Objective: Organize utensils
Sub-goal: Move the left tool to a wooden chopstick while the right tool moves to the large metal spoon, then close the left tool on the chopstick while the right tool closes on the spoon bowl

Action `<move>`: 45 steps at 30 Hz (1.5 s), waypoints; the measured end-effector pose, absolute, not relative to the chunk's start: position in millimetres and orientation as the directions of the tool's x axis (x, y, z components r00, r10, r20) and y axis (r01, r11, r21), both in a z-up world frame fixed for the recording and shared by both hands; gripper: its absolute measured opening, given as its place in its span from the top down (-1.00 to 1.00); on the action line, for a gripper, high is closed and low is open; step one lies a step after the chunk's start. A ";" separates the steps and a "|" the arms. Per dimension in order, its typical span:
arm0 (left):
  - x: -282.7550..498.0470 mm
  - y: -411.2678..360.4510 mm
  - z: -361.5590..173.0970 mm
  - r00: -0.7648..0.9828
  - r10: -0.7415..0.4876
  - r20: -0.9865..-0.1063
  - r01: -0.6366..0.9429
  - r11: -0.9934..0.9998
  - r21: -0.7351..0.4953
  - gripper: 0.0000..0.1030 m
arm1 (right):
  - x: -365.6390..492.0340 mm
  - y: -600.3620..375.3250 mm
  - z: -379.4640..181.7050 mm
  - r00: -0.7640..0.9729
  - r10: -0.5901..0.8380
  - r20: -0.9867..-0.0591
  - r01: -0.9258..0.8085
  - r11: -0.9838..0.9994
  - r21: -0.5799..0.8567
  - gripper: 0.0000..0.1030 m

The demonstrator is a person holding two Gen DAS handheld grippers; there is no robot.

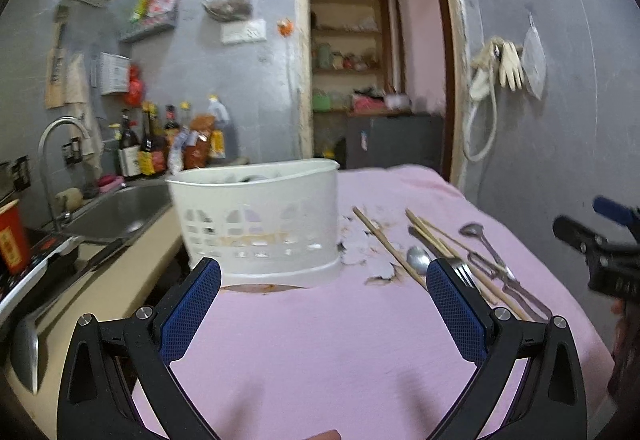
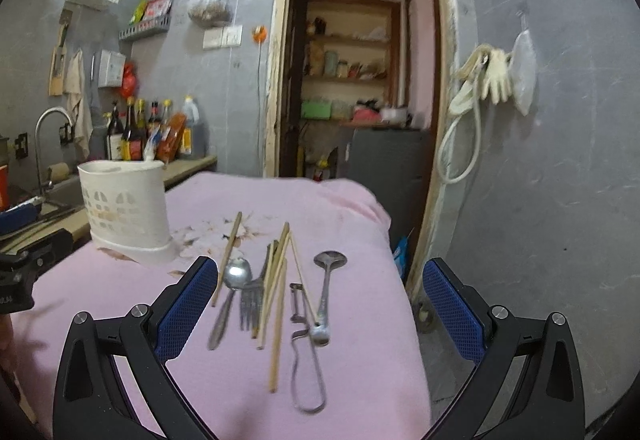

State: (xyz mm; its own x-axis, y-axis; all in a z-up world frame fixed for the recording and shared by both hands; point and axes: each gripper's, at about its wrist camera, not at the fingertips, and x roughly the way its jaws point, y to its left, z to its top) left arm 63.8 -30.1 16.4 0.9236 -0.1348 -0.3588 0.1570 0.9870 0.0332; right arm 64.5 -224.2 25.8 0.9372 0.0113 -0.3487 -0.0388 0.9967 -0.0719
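A white slotted utensil basket (image 1: 258,220) stands upright on the pink cloth (image 1: 320,340); it also shows in the right wrist view (image 2: 126,215). To its right lie several wooden chopsticks (image 2: 276,292), a spoon (image 2: 236,276), a fork (image 2: 251,304), a ladle-like spoon (image 2: 328,280) and a peeler (image 2: 304,352). My left gripper (image 1: 323,276) is open and empty, just in front of the basket. My right gripper (image 2: 320,276) is open and empty, above the utensils. The right gripper also shows at the left wrist view's right edge (image 1: 592,252).
A steel sink (image 1: 120,207) with a tap (image 1: 56,159) is left of the cloth, with sauce bottles (image 1: 160,147) behind. A doorway (image 2: 360,79) opens behind the table. The cloth's right edge (image 2: 408,300) drops off to the floor.
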 end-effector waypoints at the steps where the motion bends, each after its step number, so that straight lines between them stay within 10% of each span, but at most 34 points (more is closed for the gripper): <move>1: 70.2 -32.9 17.8 0.914 -0.146 -0.379 0.172 0.985 0.034 -0.96 | 72.2 -228.8 26.5 0.929 0.026 -0.369 -0.056 0.996 -0.070 -1.00; 9: 125.8 -59.7 25.9 0.825 -0.235 -0.514 0.272 0.962 -0.003 -0.92 | 136.9 -260.3 22.9 0.871 0.078 -0.484 -0.123 0.991 -0.061 -1.00; 22: 243.8 -110.6 -5.1 0.632 -0.258 -0.731 0.321 0.945 -0.056 0.34 | 231.3 -287.7 -16.9 0.683 0.234 -0.692 -0.239 0.967 0.091 -0.19; 45: 351.6 -99.9 -49.2 0.485 -0.164 -0.859 0.197 0.978 -0.075 0.67 | 272.7 -271.2 -41.0 0.572 0.262 -0.778 -0.357 0.933 0.052 -0.03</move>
